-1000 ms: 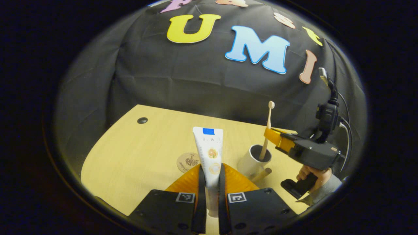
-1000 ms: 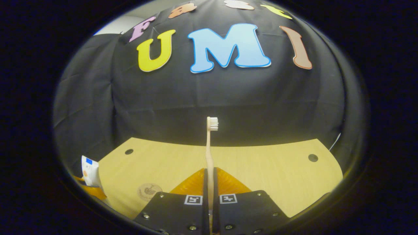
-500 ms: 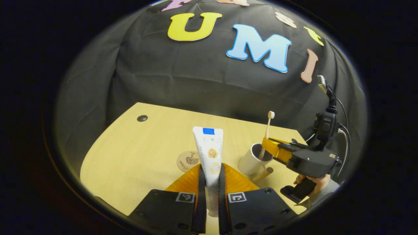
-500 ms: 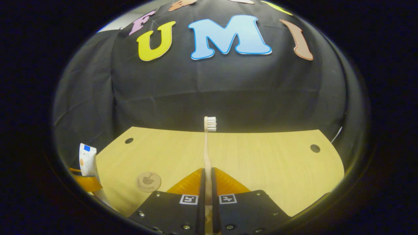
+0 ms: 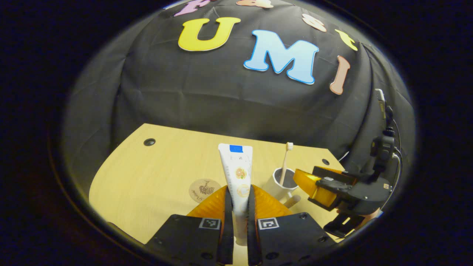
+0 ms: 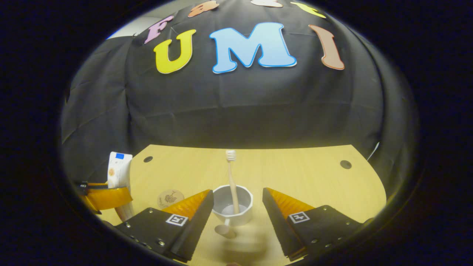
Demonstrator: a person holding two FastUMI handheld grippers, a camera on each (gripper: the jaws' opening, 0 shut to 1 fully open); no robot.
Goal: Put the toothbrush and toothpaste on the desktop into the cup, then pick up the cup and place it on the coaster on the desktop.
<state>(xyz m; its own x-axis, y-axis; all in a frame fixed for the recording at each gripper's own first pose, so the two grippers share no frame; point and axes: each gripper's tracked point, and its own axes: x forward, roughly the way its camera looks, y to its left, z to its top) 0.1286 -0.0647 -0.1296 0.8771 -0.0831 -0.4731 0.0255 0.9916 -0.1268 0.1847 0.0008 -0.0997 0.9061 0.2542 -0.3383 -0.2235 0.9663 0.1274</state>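
toothbrush [image 6: 231,177]: stood in the cup [image 6: 232,210], head up, leaning on the rim
cup: on the desktop [image 6: 314,177], between the spread fingers of the right gripper [image 6: 237,218]
toothpaste [image 5: 237,173]: upright, clamped in the left gripper [image 5: 237,221], left of the cup
coaster [image 5: 201,190]: flat on the desktop, left of toothpaste and cup

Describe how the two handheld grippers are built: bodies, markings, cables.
The left gripper has a black body with bolt heads and a square black-and-white tag on each side. The right gripper matches it, with the same tags. In the left gripper view, its black housing carries a pistol-style handle, an upright mast and black cables.
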